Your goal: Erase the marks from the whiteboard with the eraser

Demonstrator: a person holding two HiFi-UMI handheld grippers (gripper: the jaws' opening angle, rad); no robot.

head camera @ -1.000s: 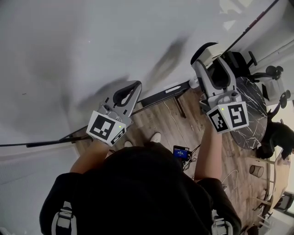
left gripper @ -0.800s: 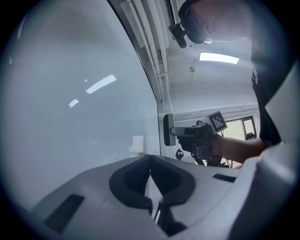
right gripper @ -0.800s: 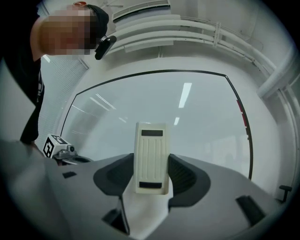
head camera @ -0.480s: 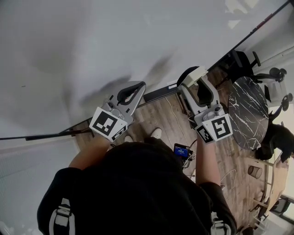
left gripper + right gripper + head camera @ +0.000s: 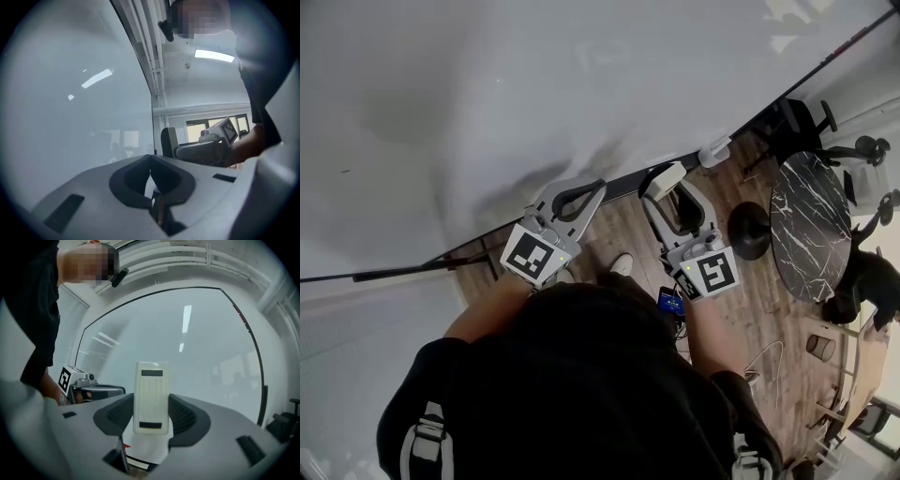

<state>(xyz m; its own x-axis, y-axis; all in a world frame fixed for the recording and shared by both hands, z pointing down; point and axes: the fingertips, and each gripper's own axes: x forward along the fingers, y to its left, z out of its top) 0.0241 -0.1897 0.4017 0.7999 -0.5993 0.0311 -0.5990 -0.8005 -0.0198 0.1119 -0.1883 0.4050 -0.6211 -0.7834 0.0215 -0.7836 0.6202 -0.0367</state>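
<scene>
The whiteboard (image 5: 534, 84) fills the upper head view; it looks nearly blank, with one tiny dark mark (image 5: 345, 172) at its left. My right gripper (image 5: 664, 187) is shut on a cream ribbed eraser (image 5: 668, 174) just below the board's lower edge. In the right gripper view the eraser (image 5: 151, 397) stands upright between the jaws, off the board (image 5: 187, 348). My left gripper (image 5: 592, 187) is shut and holds nothing, close to the board's bottom edge. In the left gripper view the left gripper (image 5: 150, 158) has its tips meeting, with the board (image 5: 75, 93) at the left.
A dark ledge (image 5: 619, 190) runs under the board, with a small white object (image 5: 715, 150) on it. Right of me stand a round black marble table (image 5: 811, 225), an office chair (image 5: 802, 122) and a round dark base (image 5: 747, 230). A small blue-lit device (image 5: 670, 302) hangs at my waist.
My right gripper has come down and to the left with the eraser, from the board's right part to just below its lower edge. The left gripper drifted slightly right.
</scene>
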